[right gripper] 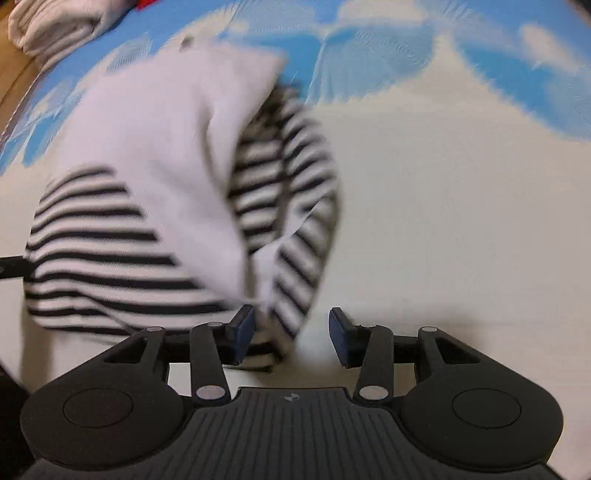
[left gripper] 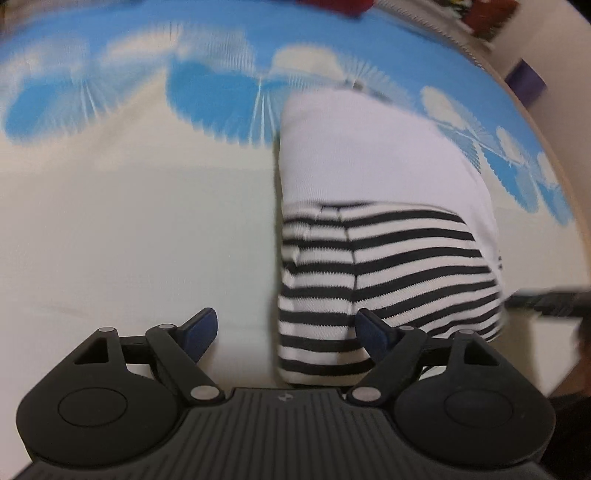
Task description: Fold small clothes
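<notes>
Striped garment [left gripper: 384, 254], white with black bands below and a plain white panel above, folded into a compact bundle and lying on the cream middle of a mat [left gripper: 140, 229] bordered in blue with white cloud shapes. In the left wrist view, bundle set right of centre, its near edge reaching down between the fingertips; left tongs [left gripper: 286, 334] spread wide, left pad over bare cream mat, right pad against or just over the striped hem, nothing pinched between them. Near the right edge of that view, a blurred dark bar [left gripper: 546, 297] beside the bundle, apparently part of the other tool. In the right wrist view, same garment [right gripper: 122, 236] left of centre, much smeared by motion, the white panel draped across the stripes and a striped flap [right gripper: 295, 236] curling down on the right side toward the near edge. Right tongs [right gripper: 291, 334] parted widely, left pad touching or overlapping the lowest striped fold, right pad clear over cream mat; no cloth clamped between the pads. Far left corner of that view: a pile of pale folded cloth [right gripper: 55, 29] at the mat's edge, well apart from the bundle.
</notes>
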The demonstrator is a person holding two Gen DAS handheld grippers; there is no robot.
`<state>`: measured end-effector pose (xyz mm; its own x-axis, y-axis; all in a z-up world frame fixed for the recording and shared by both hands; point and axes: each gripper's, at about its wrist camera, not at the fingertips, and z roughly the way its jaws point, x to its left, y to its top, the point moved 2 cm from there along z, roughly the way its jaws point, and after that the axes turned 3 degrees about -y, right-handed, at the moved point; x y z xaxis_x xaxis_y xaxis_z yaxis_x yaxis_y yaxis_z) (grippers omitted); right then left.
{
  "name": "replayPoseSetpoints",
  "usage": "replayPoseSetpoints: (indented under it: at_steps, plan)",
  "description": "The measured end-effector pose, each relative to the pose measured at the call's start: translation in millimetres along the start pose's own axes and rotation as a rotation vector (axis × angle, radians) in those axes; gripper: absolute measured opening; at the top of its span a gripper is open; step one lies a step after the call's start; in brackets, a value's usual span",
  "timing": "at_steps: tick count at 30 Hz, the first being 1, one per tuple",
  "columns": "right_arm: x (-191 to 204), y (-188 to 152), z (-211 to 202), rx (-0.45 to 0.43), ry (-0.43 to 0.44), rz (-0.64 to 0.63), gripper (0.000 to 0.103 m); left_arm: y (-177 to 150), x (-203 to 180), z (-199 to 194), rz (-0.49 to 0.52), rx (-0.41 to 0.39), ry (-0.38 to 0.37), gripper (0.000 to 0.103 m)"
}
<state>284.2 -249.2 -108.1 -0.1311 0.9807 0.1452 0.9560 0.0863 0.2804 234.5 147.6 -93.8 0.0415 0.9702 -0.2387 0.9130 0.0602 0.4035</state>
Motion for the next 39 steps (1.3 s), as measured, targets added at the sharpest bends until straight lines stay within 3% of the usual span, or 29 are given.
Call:
replayPoseSetpoints:
  at_steps: [5,7,9,11,13,18,21,22,24,27,31,39]
  plan:
    - [1.7,-9.2,-88.4,-0.302,-0.067,0.007,0.051,-16.7,-18.2,-70.2,0.018,-0.213,0.079,0.090]
    - [3.5,-25.7,-119.6,-0.405,-0.064,0.036,0.065,-33.6,-34.6,-99.6,0.041,-0.307,0.111,0.100]
    - [9.1,-49.2,-144.1,-0.491,-0.055,0.041,0.069,-49.5,-54.5,-121.0,0.058,-0.379,0.110,0.102]
    - [20.2,-76.5,-168.6,-0.560,-0.051,0.034,0.071,-68.5,-74.6,-134.6,0.060,-0.406,0.107,0.102]
    - [31.0,-108.5,-181.1,-0.602,-0.048,0.032,0.079,-89.6,-88.4,-144.9,0.046,-0.416,0.097,0.102]
    - [53.8,-163.5,-173.3,-0.625,-0.049,0.038,0.080,-141.7,-122.4,-140.8,-0.019,-0.451,0.084,0.102]
    - [63.8,-173.3,-156.5,-0.562,-0.062,0.032,0.080,-161.8,-133.6,-118.9,-0.008,-0.409,0.135,0.102]
    - [67.4,-172.8,-157.4,-0.575,-0.045,0.026,0.080,-160.8,-137.9,-112.5,0.004,-0.368,0.133,0.102]
    - [75.7,-170.4,-157.2,-0.600,-0.072,-0.019,0.080,-155.6,-141.0,-109.3,-0.002,-0.372,0.113,0.102]
    - [82.6,-162.9,-148.4,-0.606,-0.121,-0.060,0.080,-151.3,-144.0,-100.6,0.043,-0.368,0.182,0.102]
    - [88.7,-161.6,-143.1,-0.591,-0.119,-0.069,0.080,-149.3,-136.2,-92.4,-0.006,-0.334,0.168,0.102]
    - [99.7,-160.4,-133.3,-0.564,-0.097,-0.072,0.082,-145.6,-135.2,-88.7,-0.002,-0.332,0.174,0.102]
